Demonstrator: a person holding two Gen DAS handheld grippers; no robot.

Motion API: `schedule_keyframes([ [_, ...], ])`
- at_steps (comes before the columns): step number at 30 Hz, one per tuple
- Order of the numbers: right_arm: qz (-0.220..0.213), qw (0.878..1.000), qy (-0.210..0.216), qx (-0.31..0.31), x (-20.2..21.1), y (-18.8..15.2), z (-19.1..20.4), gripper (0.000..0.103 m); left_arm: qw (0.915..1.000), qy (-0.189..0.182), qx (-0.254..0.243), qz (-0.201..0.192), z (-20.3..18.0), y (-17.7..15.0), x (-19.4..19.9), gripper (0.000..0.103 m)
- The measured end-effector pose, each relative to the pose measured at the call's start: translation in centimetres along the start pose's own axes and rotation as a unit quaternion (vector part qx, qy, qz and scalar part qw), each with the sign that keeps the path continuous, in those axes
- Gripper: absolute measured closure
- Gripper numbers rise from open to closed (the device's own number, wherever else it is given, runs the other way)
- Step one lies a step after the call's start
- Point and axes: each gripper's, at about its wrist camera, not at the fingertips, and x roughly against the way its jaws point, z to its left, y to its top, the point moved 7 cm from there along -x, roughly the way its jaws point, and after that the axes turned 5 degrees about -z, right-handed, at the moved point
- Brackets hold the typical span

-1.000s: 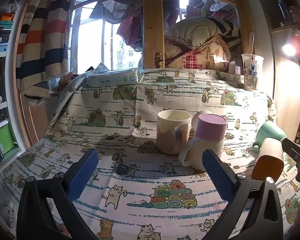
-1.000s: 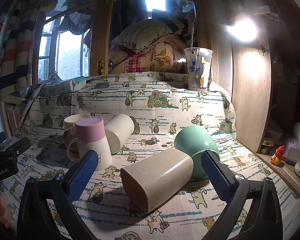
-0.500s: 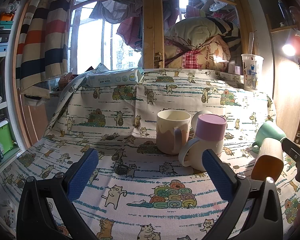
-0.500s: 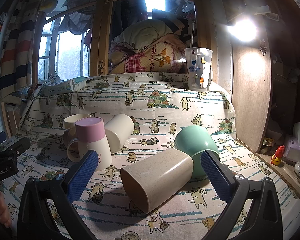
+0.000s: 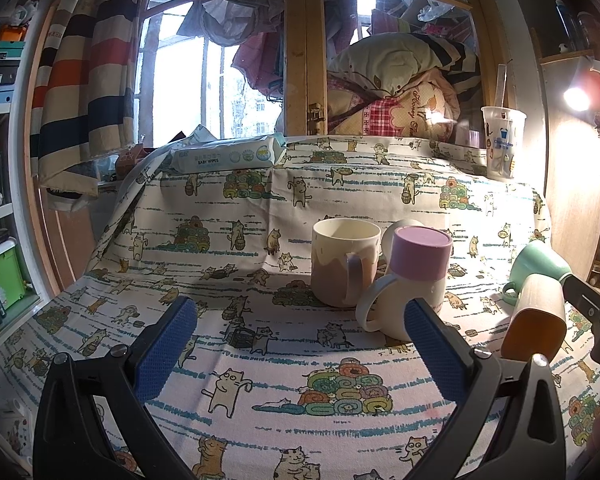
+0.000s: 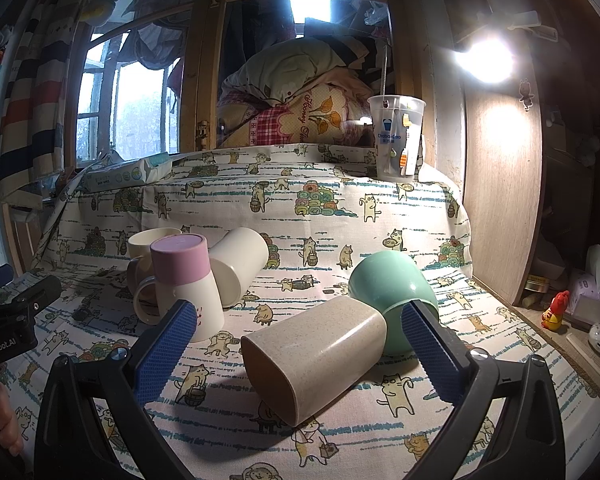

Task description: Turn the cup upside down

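Several cups sit on the cat-print cloth (image 5: 260, 380). A cream and brown mug (image 5: 345, 261) stands upright with its mouth up. A pink-based mug (image 5: 414, 280) stands upside down beside it; it also shows in the right wrist view (image 6: 186, 284). A cream cup (image 6: 240, 264) lies on its side. A beige tumbler (image 6: 314, 354) lies on its side between my right gripper's fingers, untouched. A green mug (image 6: 392, 292) lies behind it. My left gripper (image 5: 300, 344) is open and empty, short of the mugs. My right gripper (image 6: 300, 350) is open.
A clear plastic cup (image 6: 396, 140) stands on the raised back ledge at right. A baby wipes pack (image 5: 228, 156) lies on the ledge at left. A wooden panel (image 6: 500, 200) bounds the right side. Small items (image 6: 580, 312) sit on the floor at right.
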Motion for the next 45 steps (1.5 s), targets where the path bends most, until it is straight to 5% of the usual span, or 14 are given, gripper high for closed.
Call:
schedule_keyframes([
  [45,0.001,1.000,0.000,0.000,-0.04,-0.13,0.06,0.000,1.0000,-0.001,0.000,0.000,-0.26,0.16,0.07,0.000],
])
